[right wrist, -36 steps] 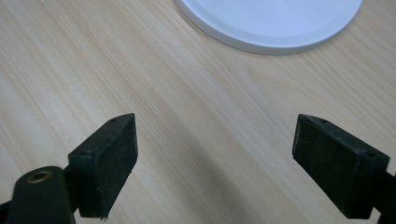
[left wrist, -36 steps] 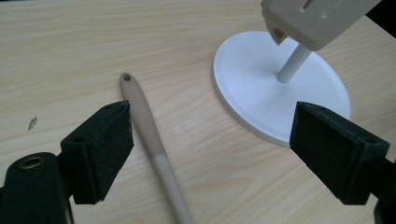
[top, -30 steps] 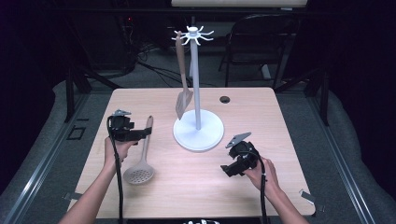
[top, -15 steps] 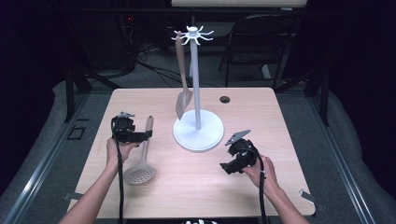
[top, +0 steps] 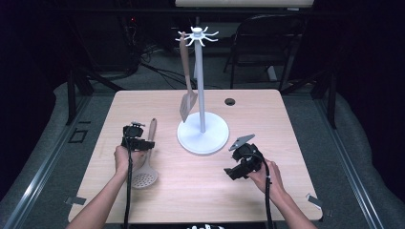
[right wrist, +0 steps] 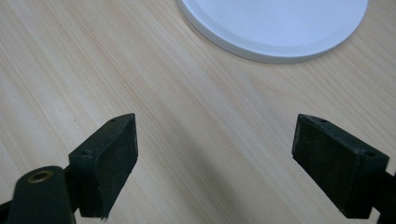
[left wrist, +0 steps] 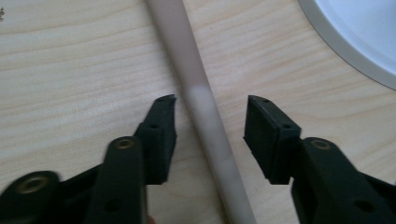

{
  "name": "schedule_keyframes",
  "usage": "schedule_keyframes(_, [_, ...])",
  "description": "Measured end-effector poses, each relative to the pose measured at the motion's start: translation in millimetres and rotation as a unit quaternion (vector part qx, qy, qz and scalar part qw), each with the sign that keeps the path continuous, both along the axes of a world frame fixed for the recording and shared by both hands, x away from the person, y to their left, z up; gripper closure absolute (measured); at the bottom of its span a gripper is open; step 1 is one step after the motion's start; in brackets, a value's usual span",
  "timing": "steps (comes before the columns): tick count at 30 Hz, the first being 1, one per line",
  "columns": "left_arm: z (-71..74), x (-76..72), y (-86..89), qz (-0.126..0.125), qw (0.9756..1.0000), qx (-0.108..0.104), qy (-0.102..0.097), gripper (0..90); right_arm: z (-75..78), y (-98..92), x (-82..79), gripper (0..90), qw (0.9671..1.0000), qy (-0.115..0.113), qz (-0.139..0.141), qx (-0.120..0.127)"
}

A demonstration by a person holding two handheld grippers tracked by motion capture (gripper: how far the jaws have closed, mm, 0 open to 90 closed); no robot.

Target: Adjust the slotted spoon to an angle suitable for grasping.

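Near desk's (top: 305, 157) left edge, left hand-held gripper (left wrist: 210, 121) just closing, unclamped, astride beige wooden skimmer handle (left wrist: 198, 93); off-centre pinch risks rolling it free.

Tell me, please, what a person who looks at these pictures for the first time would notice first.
Probably the tall white stand in the middle of the wooden table, with a spatula hanging from its top hooks. Next, the left gripper with its jaws on either side of the handle of a slotted spoon lying on the table; they have just been closing and do not yet touch it.
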State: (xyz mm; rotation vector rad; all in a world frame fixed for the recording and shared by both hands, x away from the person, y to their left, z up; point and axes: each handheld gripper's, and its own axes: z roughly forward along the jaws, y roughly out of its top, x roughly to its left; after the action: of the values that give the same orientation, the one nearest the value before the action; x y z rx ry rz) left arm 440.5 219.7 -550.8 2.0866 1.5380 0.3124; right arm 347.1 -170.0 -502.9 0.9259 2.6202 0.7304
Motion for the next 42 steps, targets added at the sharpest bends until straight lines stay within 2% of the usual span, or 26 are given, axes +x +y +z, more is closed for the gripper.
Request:
schedule_keyframes(3, [-3.1,1.6,-1.7,-0.002,1.0,0.005,0.008,59.7,-1.3,-0.1,-0.4,13.7,1.0,0.005,0.0,-0.002])
schedule_keyframes(7, [-5.7,3.0,-4.0,-0.004,0.9997,0.017,0.015,59.9,-1.0,-0.5,-1.1,13.9,1.0,-0.001,-0.002,0.001])
schedule_keyframes(11, [-8.7,4.2,-2.5,0.001,0.9993,0.027,0.025,58.1,-1.8,-0.8,-0.5,13.9,1.0,0.003,-0.002,-0.003])
schedule_keyframes(15, [-8.5,4.3,-3.4,0.001,0.9992,0.032,0.025,56.7,-1.5,-0.6,-0.9,13.9,1.0,0.001,-0.002,-0.002])
schedule_keyframes(20, [-9.2,1.9,-5.1,-0.007,0.9995,0.023,0.019,66.2,-2.1,0.2,-1.3,13.9,1.0,0.0,-0.003,0.0])
schedule_keyframes(25, [-10.0,0.9,-4.2,-0.004,0.9997,0.018,0.015,66.8,-1.4,0.3,-1.6,13.9,1.0,0.002,0.0,-0.006])
schedule_keyframes(27, [-10.3,0.3,-2.5,-0.004,0.9998,0.014,0.012,67.4,-2.4,0.7,-1.8,13.9,1.0,0.002,-0.002,-0.001])
schedule_keyframes(30, [-12.2,-1.5,-1.9,0.002,0.9999,-0.013,0.007,69.6,-1.9,0.8,-1.8,13.9,1.0,0.002,0.0,-0.004])
schedule_keyframes(36, [-12.4,-5.2,-9.4,-0.005,0.9998,-0.018,-0.008,73.4,-0.9,0.3,-1.9,13.9,1.0,0.0,0.0,-0.009])
schedule_keyframes(42, [-6.1,-8.6,-10.9,-0.012,0.9996,-0.019,-0.017,76.1,-1.0,-0.3,-2.2,13.9,1.0,-0.001,-0.002,-0.006])
